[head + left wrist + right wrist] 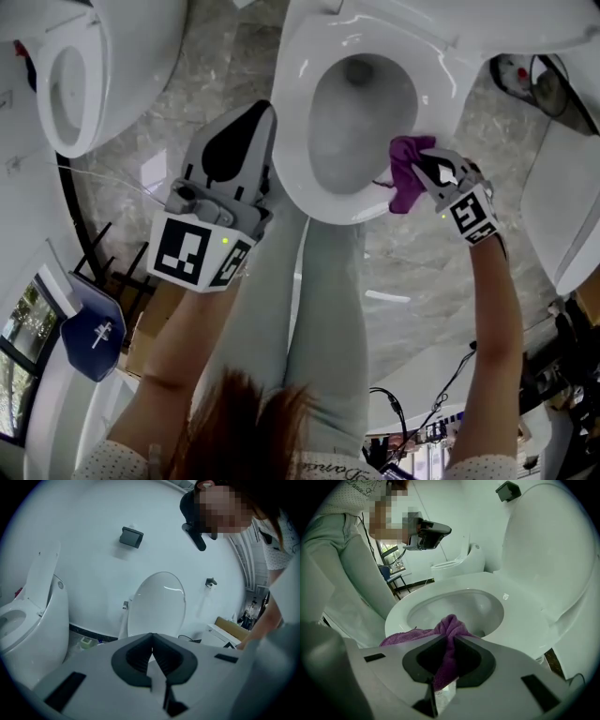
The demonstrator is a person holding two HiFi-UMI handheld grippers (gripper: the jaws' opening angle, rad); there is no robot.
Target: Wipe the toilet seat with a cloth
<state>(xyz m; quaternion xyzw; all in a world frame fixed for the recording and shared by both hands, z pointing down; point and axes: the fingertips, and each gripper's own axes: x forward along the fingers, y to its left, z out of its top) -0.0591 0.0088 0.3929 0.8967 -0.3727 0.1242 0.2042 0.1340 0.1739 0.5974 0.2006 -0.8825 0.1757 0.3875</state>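
Here: right tongs (449, 641) clamp cloth (450, 626) on toilet seat (520, 620); left tongs (151, 637) closed.

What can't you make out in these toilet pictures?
- Head view: white toilet seat beneath the purple terry cloth, covered by cloth and right gripper.
- Head view: raised toilet lid, cut off by the top edge.
- Left gripper view: small dark wall box, too small to identify.

No wording reads in full: cursive lettering on the person's top (352, 472), bottom edge, is cut off; a blue panel (86, 356), lower left, bears only a white symbol.
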